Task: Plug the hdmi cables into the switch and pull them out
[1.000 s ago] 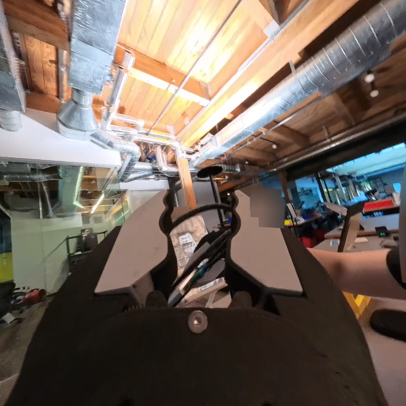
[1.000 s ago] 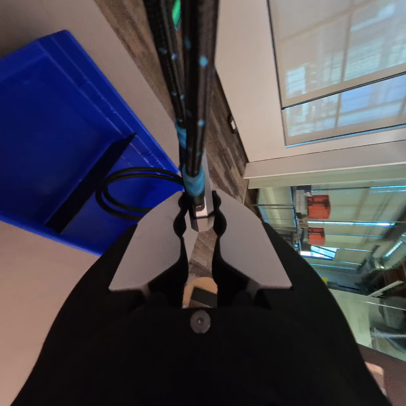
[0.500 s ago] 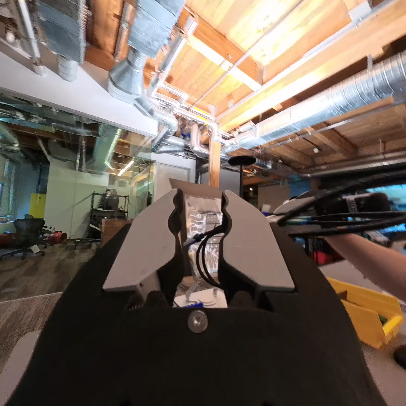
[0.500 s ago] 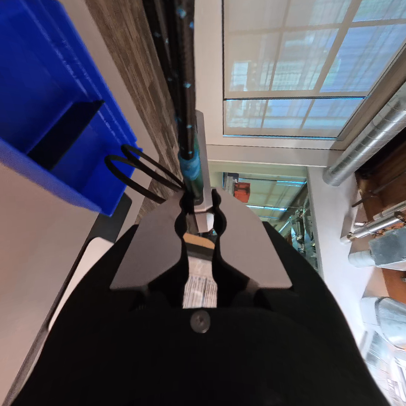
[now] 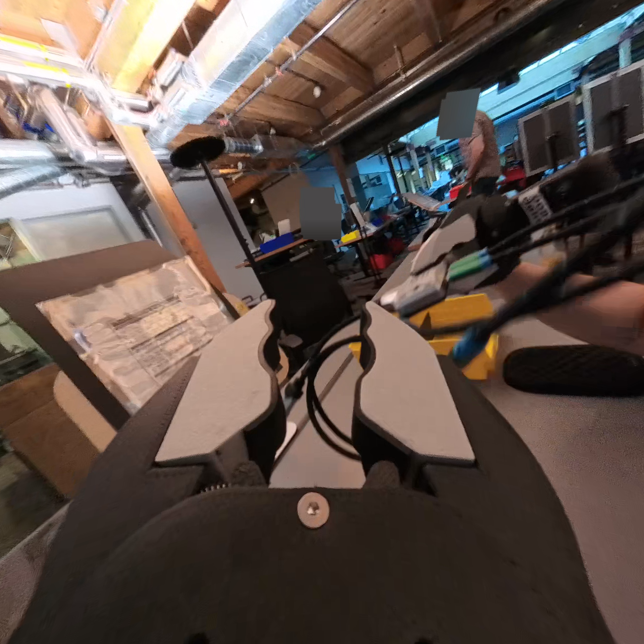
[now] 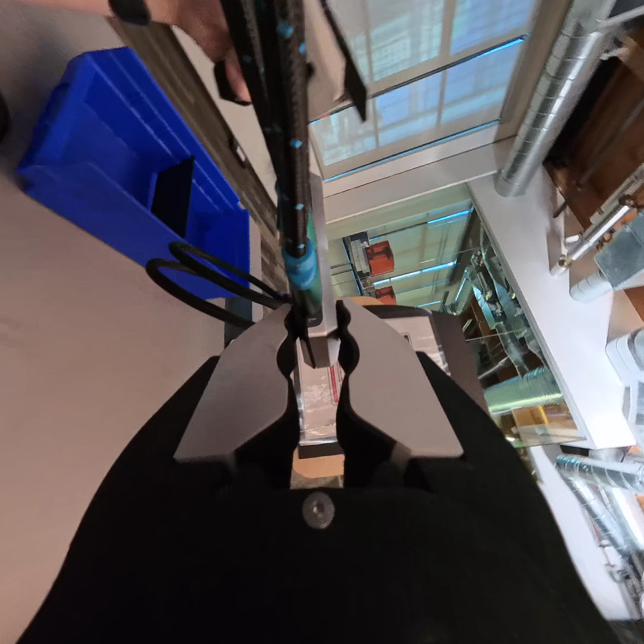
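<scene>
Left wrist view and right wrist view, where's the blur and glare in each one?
Left wrist view: the ceiling lights blow out top left, the switch and cables at right smear with motion, the hand-held gripper stays sharp. Right wrist view: the blue bin and braided cables blur towards the top, windows bright, edges bowed.

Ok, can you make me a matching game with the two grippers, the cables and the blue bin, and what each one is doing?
Things:
1. left gripper
2. right gripper
3. HDMI cables
4. blue bin

States:
A. sits on the table
B. shut on the HDMI switch
C. open, gripping nothing
D. run into the HDMI switch

Pairs: 1-C, 2-B, 3-D, 4-A
</scene>
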`<state>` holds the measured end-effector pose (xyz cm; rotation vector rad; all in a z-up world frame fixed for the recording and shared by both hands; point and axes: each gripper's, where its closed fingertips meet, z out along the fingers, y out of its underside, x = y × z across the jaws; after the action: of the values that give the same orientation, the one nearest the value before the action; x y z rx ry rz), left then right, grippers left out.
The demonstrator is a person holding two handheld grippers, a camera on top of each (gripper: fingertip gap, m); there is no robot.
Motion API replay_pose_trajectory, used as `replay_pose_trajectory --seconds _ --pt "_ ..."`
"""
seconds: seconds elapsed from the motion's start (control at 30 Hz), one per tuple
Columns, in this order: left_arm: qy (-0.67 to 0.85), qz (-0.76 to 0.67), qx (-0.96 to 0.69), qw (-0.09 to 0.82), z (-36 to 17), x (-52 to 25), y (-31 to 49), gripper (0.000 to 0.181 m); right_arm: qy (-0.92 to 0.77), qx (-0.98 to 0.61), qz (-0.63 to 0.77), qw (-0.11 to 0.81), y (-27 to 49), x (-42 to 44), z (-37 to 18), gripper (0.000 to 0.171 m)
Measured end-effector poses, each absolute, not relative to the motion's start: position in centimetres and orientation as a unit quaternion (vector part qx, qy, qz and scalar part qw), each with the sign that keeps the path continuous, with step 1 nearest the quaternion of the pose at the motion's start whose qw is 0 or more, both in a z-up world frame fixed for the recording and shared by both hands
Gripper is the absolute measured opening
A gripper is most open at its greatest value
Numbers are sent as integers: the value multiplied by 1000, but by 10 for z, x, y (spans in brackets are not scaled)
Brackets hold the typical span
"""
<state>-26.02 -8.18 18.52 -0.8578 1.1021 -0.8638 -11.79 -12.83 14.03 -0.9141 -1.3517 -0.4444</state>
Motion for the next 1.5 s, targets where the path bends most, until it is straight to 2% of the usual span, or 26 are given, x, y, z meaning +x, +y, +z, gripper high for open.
replay_pose_trajectory --seconds 0.07,0.13,0.23,0.27,0.37,0.5,0.6,0.73,0.87,0.97,1.03,1.17,1.3,1.33,1.4,1.5 --pt "470 -349 -430 687 176 -266 -57 42 -565 -413 -169 694 -129 -109 151 21" --pt "464 -357 -470 661 165 -273 -46 27 -523 -419 -129 731 -129 -101 164 21" --pt "556 -470 -433 531 144 -273 -94 7 -447 -440 -25 778 -125 -94 180 21" --pt "574 -482 -418 513 142 -271 -106 8 -424 -449 21 786 -123 -93 184 21" --pt "569 -464 -418 534 150 -253 -111 12 -345 -484 173 786 -115 -92 191 22" --pt "591 -515 -393 481 168 -223 -164 12 -223 -509 343 757 -101 -87 184 21" --pt "551 -473 -405 555 190 -197 -177 19 -127 -528 461 702 -85 -82 167 21" --pt "480 -302 -441 696 200 -174 -161 27 1 -529 589 611 -59 -79 129 21" --pt "536 -68 -453 709 150 -129 -135 44 84 -547 628 548 -34 -79 83 21" --pt "571 95 -438 688 101 -104 -86 45 105 -564 627 526 -27 -80 63 21" --pt "594 149 -430 664 71 -97 -59 52 118 -571 631 511 -26 -77 54 21" --pt "585 239 -389 670 54 -96 -25 56 120 -596 625 490 -31 -71 40 21" --pt "585 323 -378 640 33 -96 -2 64 108 -616 622 471 -42 -86 38 21" --pt "571 339 -372 648 36 -96 1 60 111 -621 616 472 -43 -88 38 21" --pt "542 356 -360 671 47 -99 1 34 116 -618 625 463 -45 -91 38 22" --pt "550 345 -369 665 47 -101 0 29 123 -615 637 448 -46 -93 41 23"
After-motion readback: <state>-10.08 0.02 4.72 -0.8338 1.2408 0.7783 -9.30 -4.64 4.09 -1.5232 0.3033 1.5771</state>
